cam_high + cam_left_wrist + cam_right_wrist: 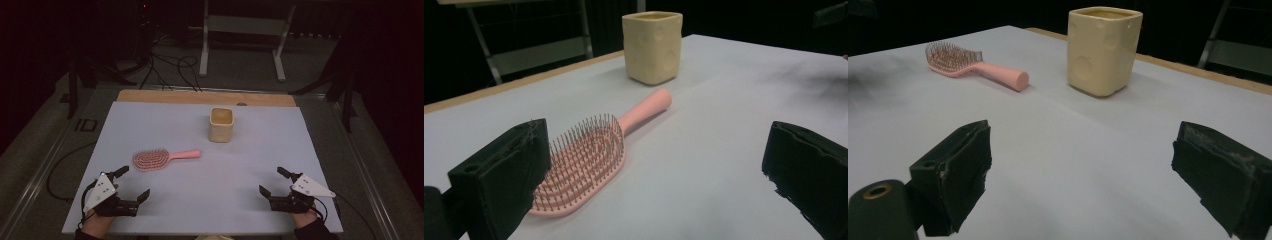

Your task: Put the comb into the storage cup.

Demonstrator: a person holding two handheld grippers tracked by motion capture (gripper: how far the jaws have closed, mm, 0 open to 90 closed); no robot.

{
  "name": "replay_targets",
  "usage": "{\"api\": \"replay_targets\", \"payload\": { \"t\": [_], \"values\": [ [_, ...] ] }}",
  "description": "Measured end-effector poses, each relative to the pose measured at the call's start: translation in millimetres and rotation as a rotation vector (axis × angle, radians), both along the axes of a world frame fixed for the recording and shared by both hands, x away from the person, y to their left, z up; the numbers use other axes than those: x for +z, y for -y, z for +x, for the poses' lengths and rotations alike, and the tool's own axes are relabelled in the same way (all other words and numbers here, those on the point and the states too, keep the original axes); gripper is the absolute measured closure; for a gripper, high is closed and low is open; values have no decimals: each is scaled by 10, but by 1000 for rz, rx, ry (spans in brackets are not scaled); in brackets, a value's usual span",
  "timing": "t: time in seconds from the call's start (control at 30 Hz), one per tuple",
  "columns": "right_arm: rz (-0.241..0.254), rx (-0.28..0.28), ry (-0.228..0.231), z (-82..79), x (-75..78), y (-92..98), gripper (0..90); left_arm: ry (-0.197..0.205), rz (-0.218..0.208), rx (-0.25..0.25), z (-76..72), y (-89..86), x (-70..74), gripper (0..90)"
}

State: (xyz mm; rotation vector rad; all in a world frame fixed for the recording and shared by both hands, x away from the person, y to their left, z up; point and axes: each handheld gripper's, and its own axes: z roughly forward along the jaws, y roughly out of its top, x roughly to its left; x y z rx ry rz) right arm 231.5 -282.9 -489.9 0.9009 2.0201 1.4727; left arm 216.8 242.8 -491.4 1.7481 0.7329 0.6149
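A pink hairbrush lies bristles up on the pale table cover, its handle pointing right toward the middle. Behind it stands a cream square cup, upright. My left gripper rests near the front left, open, with nothing between its jaws; the brush lies just ahead of its left jaw and the cup stands farther off. My right gripper sits near the front right, open and empty, facing the cup and the brush.
The pale cover spans most of the table, with a wooden strip bare at the far edge. Beyond the table stand a white metal frame and loose cables on the dark floor.
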Motion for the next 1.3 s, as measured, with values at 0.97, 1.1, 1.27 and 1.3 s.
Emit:
{"api": "replay_targets", "payload": {
  "t": [0.97, 1.1, 1.27, 1.3],
  "values": [
    [24, 20, 3, 7, 3, -35, 89, -40, -21, -40, 172, 54, 547, 4],
    [27, 18, 0, 6, 4, -32, 89, -40, -24, -51, 218, 99, 610, 4],
    [27, 19, -1, 6, 4, -32, 89, -41, -21, -62, 252, 136, 666, 4],
    [27, 19, -5, 5, 3, -33, 89, -45, -11, -75, 299, 186, 724, 4]
  ]
}}
